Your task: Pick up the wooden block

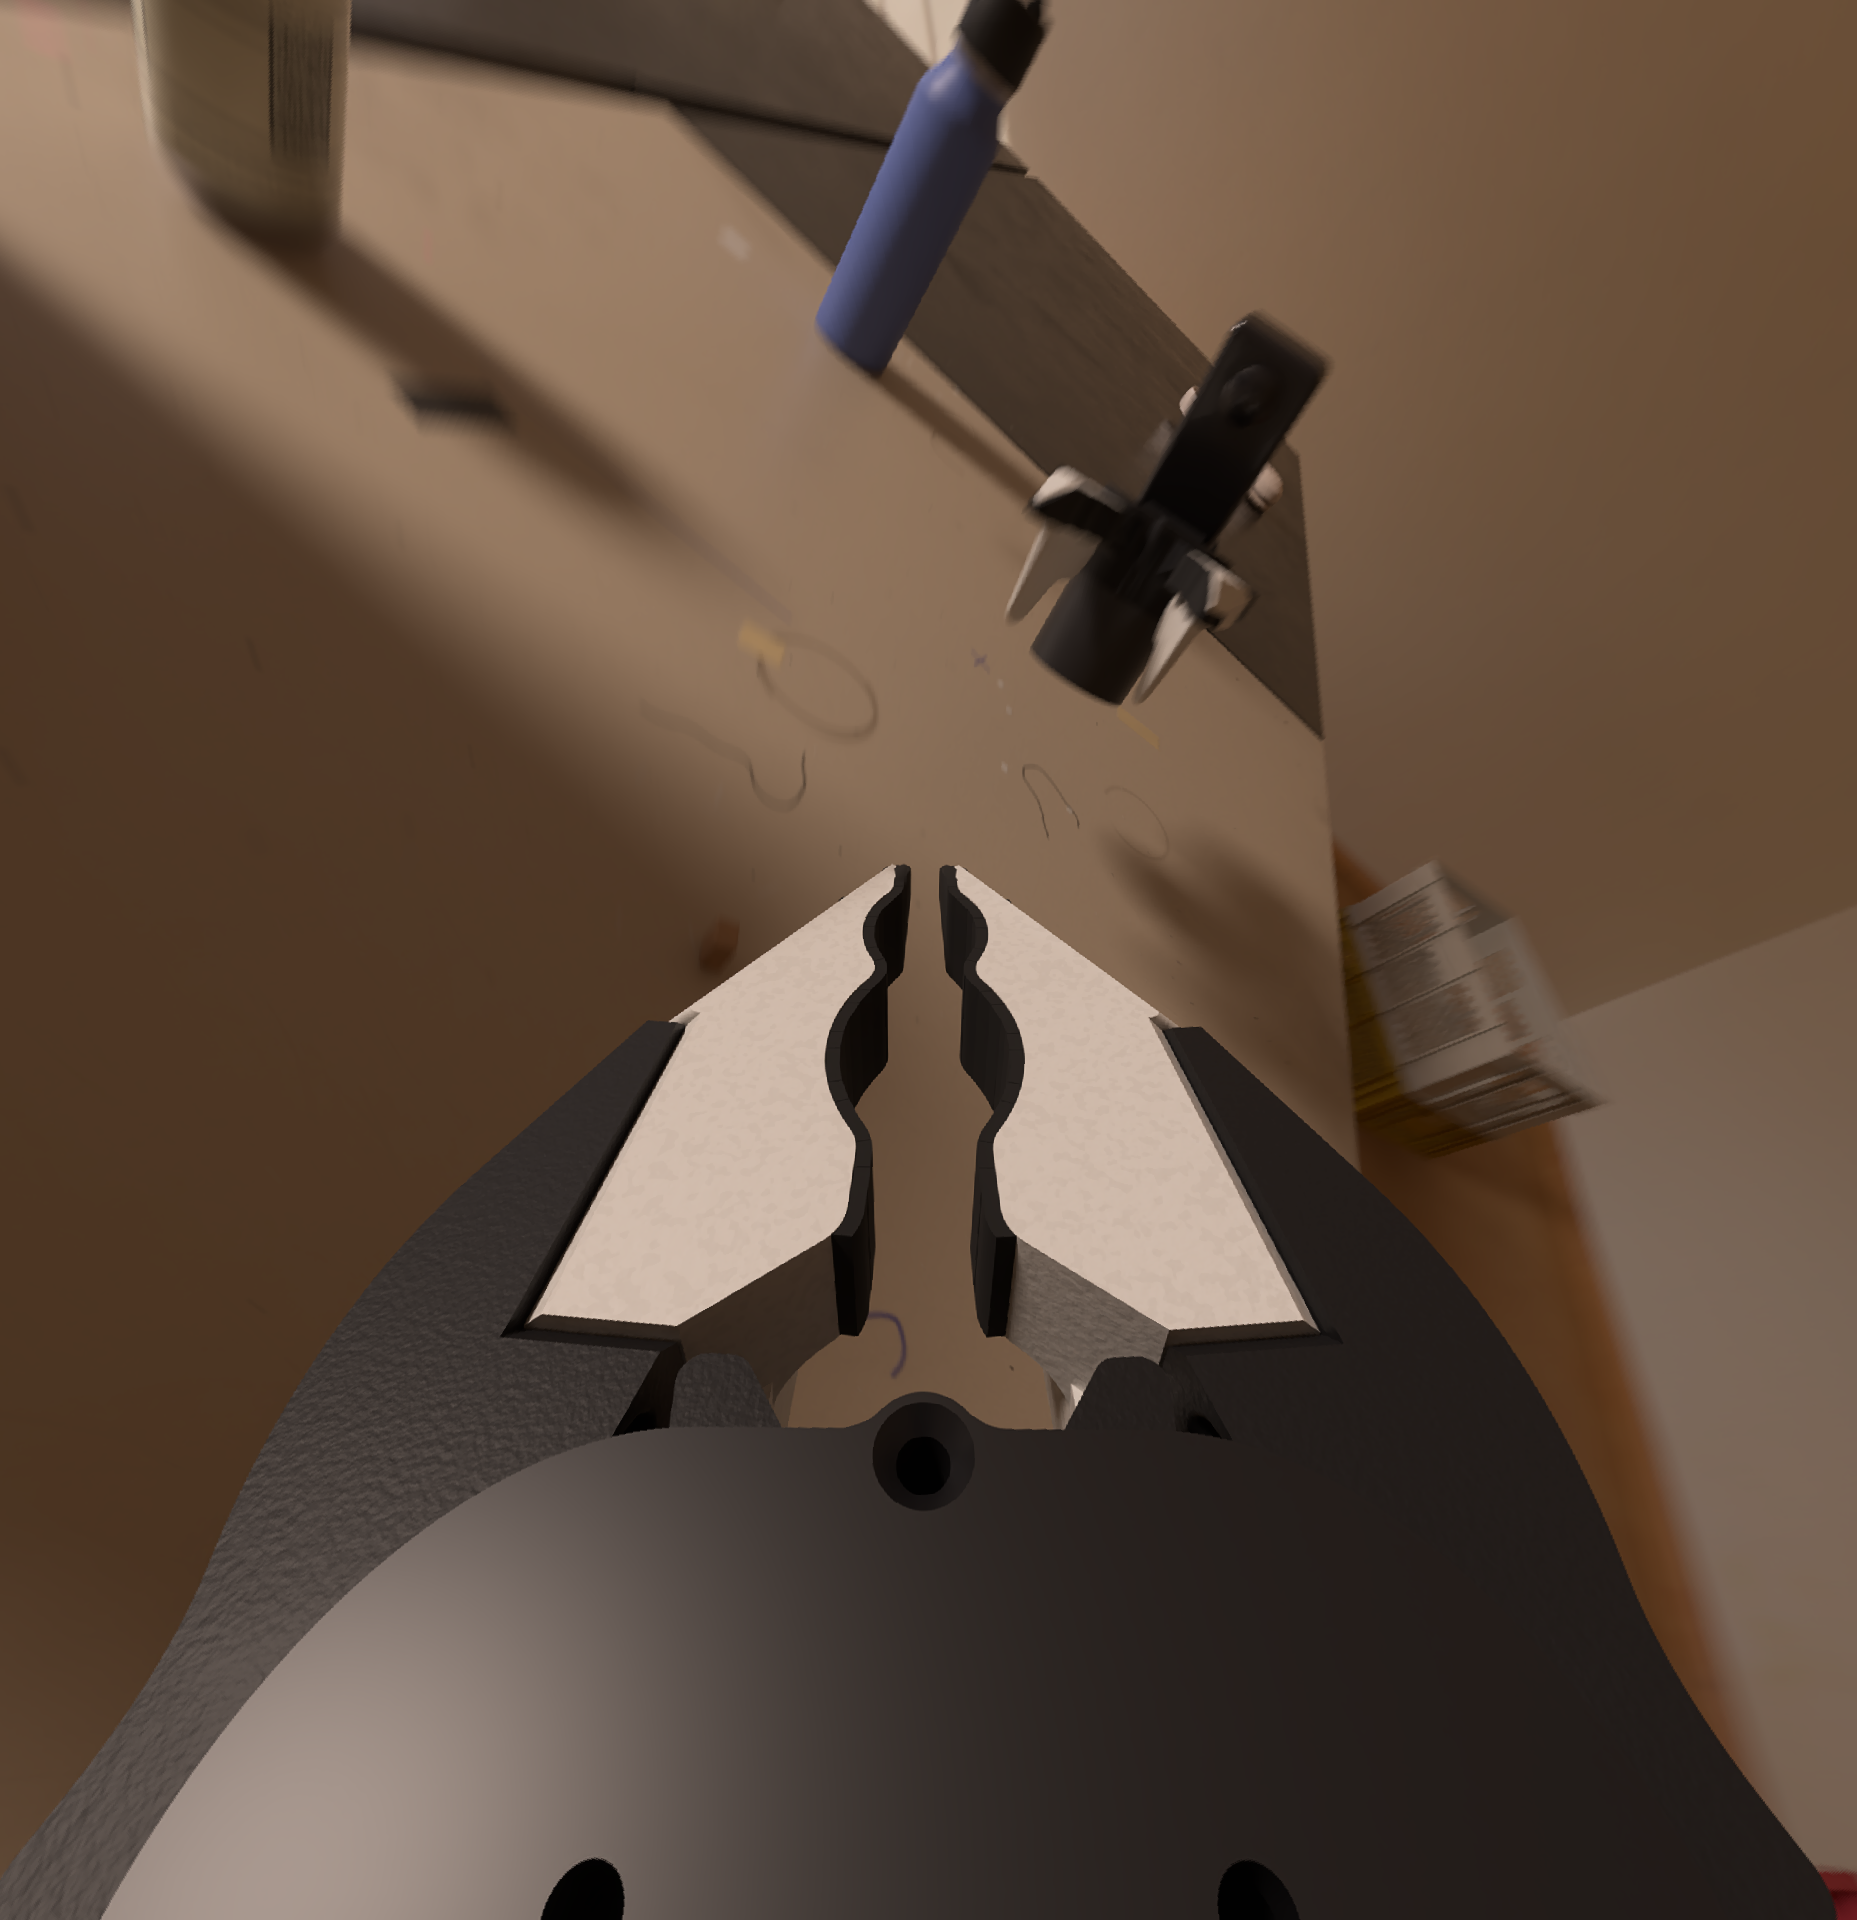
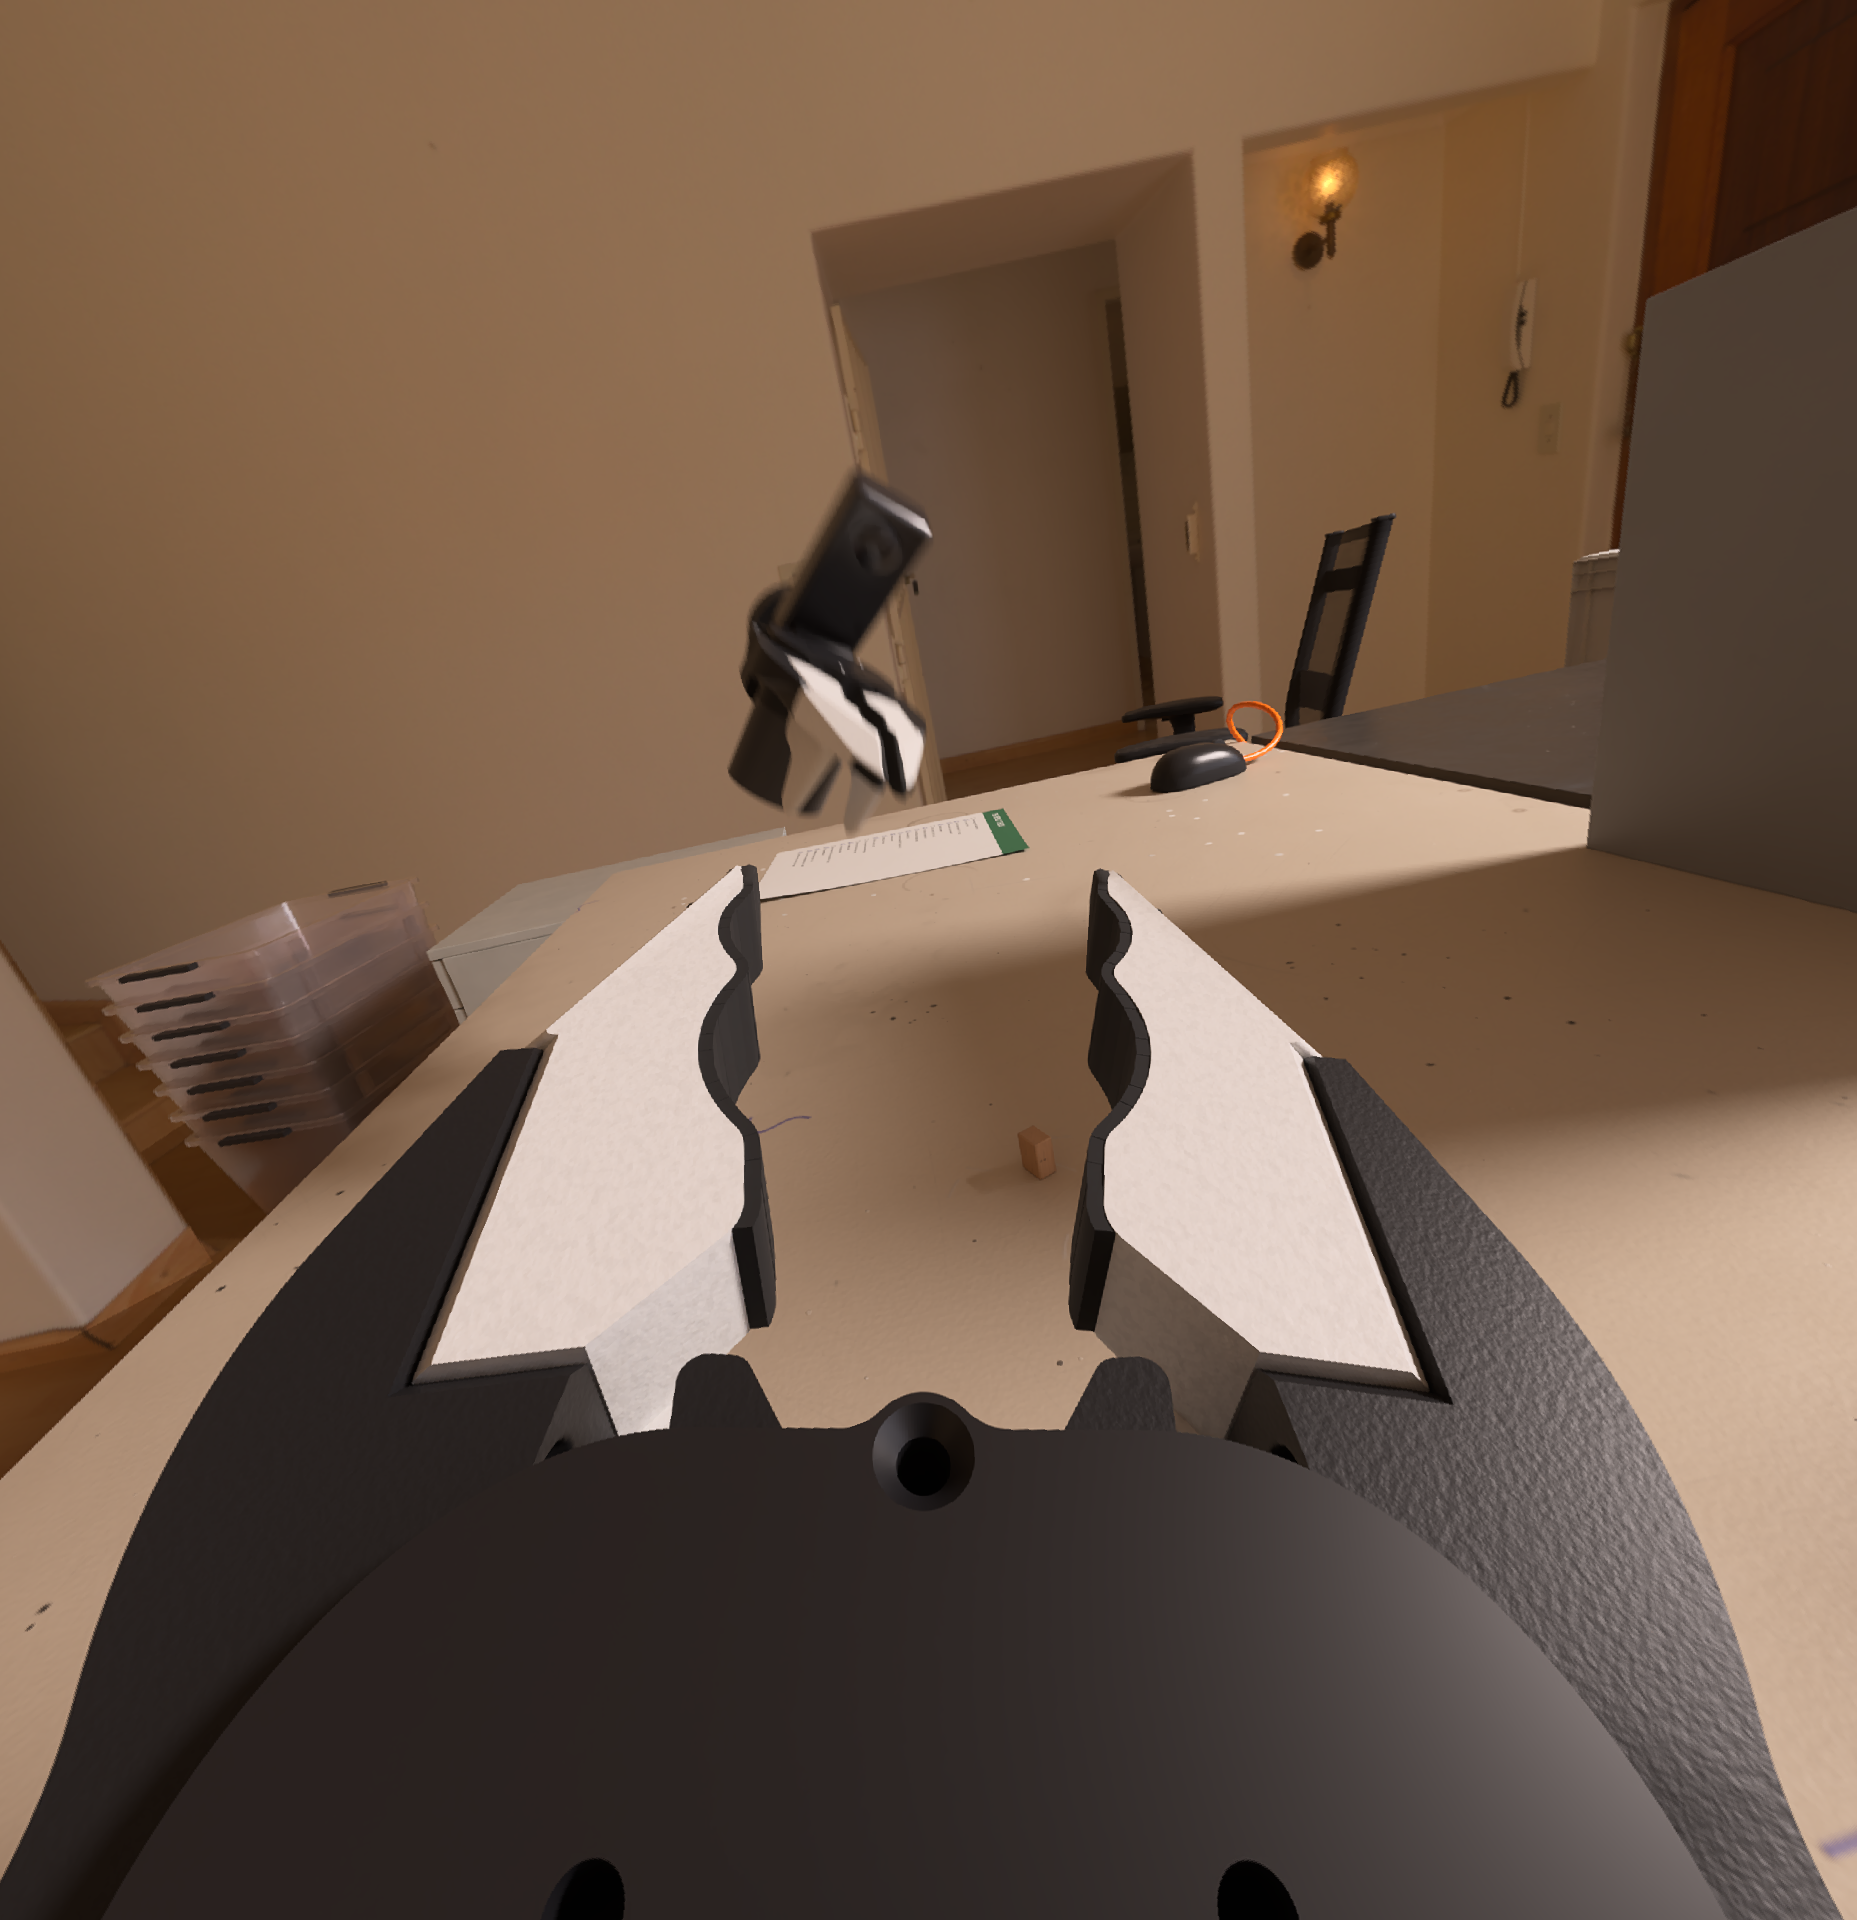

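The wooden block is a small tan cube standing on the beige table. In the right wrist view it lies between the fingers of my right gripper, close to the right finger, with the jaws wide open and empty above it. My left gripper hovers over the table with its jaws almost together and nothing between them. A small brown blur left of its tip may be the block. Each gripper shows in the other's view, the left one and the right one.
A blue bottle and a pale stack stand far across the table. A printed sheet, a black mouse with an orange cable and a grey panel are farther off. Clear trays stand beyond the table's left edge.
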`<state>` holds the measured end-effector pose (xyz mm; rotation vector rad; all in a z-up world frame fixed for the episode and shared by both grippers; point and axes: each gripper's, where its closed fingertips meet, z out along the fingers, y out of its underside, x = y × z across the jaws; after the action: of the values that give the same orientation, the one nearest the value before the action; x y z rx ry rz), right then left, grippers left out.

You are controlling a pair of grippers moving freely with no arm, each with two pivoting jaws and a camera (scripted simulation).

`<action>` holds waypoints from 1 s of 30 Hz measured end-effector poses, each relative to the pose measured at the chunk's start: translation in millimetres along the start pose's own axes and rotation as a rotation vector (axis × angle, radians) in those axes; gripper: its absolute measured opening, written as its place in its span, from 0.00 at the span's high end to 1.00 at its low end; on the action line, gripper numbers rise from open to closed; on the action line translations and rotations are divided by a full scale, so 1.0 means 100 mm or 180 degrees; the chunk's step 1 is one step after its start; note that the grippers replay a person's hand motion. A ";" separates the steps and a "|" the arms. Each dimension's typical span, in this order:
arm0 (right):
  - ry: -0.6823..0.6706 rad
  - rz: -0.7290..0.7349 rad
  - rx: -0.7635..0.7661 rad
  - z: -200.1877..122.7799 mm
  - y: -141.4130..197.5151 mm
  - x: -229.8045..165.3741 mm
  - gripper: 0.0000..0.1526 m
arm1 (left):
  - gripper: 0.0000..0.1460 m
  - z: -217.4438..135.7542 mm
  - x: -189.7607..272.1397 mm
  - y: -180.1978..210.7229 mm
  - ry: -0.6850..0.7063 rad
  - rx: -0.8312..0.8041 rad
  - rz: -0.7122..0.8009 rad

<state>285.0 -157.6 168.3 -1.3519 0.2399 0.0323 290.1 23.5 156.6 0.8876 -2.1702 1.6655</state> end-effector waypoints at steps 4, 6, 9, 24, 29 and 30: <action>0.0006 0.0019 -0.0023 0.00 0.02 0.01 0.58 | 0.96 0.15 -0.48 0.57 -0.0135 -0.0176 -0.0655; 0.0000 0.0026 -0.0042 0.01 0.04 0.01 0.58 | 0.96 0.13 -0.61 0.68 -0.0365 -0.0303 -0.0560; 0.0000 0.0024 -0.0044 0.01 0.04 0.01 0.58 | 0.95 0.04 -0.75 0.66 -0.0940 -0.0538 0.0049; -0.0170 0.0145 0.0674 0.00 -0.24 -0.09 0.58 | 0.72 1.50 0.20 0.64 0.0367 -0.0716 0.1110; -0.0241 0.0135 0.0778 0.10 -0.24 -0.20 0.58 | 0.53 1.88 0.60 0.55 0.0713 -0.0342 0.1232; -0.0258 0.0122 0.0751 0.13 -0.22 -0.23 0.58 | 0.53 1.92 0.64 0.55 0.0743 -0.0298 0.1241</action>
<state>268.5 -147.2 196.2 -1.1087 0.1948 0.0880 236.3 -167.5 89.9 0.2361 -2.3347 1.7102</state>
